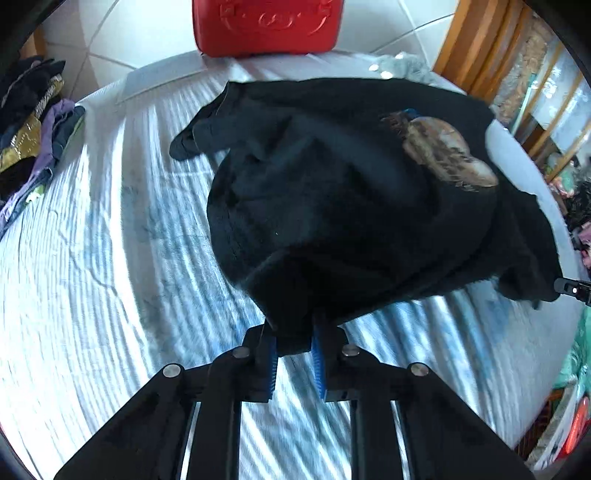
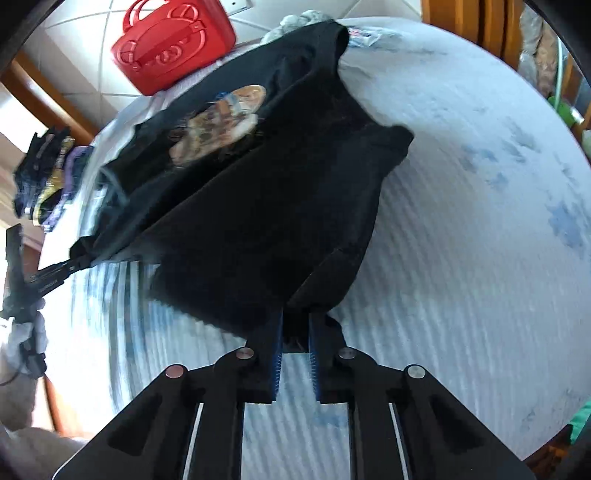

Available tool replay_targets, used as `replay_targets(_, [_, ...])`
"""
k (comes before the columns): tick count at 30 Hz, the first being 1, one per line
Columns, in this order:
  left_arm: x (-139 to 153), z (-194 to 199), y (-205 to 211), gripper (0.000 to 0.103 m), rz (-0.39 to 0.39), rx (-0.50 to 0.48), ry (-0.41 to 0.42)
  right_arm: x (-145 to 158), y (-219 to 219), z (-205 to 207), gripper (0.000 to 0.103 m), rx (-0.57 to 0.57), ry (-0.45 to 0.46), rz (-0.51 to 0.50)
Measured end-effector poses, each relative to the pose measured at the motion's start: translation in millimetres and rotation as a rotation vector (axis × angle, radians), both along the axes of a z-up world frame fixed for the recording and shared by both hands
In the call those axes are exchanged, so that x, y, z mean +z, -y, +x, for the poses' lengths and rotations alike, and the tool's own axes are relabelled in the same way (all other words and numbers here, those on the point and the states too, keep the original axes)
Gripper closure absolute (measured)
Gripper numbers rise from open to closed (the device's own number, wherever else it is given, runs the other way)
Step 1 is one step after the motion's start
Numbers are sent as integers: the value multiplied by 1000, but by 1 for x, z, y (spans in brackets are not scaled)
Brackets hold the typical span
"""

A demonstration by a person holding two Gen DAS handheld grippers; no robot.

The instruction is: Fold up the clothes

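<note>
A black T-shirt (image 1: pixel 332 192) with a brown printed picture (image 1: pixel 447 155) lies spread on a white bed with pale blue stripes (image 1: pixel 92 258). My left gripper (image 1: pixel 293 328) is shut on the shirt's near edge, a fold of black cloth pinched between its blue pads (image 1: pixel 317 354). In the right wrist view the same shirt (image 2: pixel 266 206) runs away from me, its print (image 2: pixel 218 122) at the far left. My right gripper (image 2: pixel 295 325) is shut on another part of the near edge. The left gripper's tip (image 2: pixel 55 277) shows at that view's left, holding the shirt's corner.
A red plastic case (image 1: pixel 266 26) stands on the floor tiles beyond the bed's far edge. A pile of dark and purple clothes (image 1: pixel 29 125) sits at the bed's left side. Wooden furniture (image 1: pixel 476 40) and cluttered shelves stand at the right. A grey cloth (image 1: pixel 402 66) lies at the far corner.
</note>
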State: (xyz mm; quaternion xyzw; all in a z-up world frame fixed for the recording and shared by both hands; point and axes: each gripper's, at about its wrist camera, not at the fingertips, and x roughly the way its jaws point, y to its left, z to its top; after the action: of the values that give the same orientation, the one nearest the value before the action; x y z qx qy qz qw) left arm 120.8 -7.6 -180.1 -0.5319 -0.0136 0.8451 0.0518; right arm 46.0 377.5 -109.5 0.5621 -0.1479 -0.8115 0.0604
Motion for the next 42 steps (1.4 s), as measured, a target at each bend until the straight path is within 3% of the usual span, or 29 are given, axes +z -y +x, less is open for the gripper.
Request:
replay_targets(5, [41, 25, -3, 89, 41, -18, -43, 53, -19, 24, 98, 14, -22, -127])
replay_targets(7, [50, 10, -2, 89, 51, 2, -64, 77, -30, 16, 98, 8, -87, -160])
replay_targets(10, [43, -34, 3, 89, 40, 39, -69, 93, -34, -26, 98, 10, -167, -121])
replay_targets(12, [29, -65, 5, 86, 32, 63, -53, 82, -34, -63, 95, -15, -152, -28])
replay_targets(13, [21, -80, 6, 73, 14, 74, -34, 74, -35, -78, 92, -38, -136, 29])
replay_targets(14, [17, -86, 8, 56, -1, 84, -21, 67, -36, -87, 80, -58, -119, 77])
replay_targets(15, [15, -85, 10, 52, -2, 86, -18, 60, -37, -94, 69, -76, -102, 120])
replay_targets(19, [14, -63, 18, 52, 16, 74, -35, 54, -43, -80, 68, -87, -99, 107])
replay_targets(24, [-7, -41, 31, 58, 8, 109, 38, 41, -45, -48, 68, -116, -77, 65])
replay_targets(25, [-10, -40, 30, 63, 8, 109, 47, 39, -43, -44, 68, -120, -72, 61])
replay_targets(34, [-22, -42, 19, 63, -34, 66, 59, 13, -33, -30, 68, -81, -17, 44])
replay_targets(38, [-19, -39, 20, 63, -55, 47, 34, 11, -38, -18, 47, -92, -19, 63])
replay_targets(42, [-15, -42, 28, 63, -38, 55, 24, 7, -37, -6, 47, -54, -6, 70])
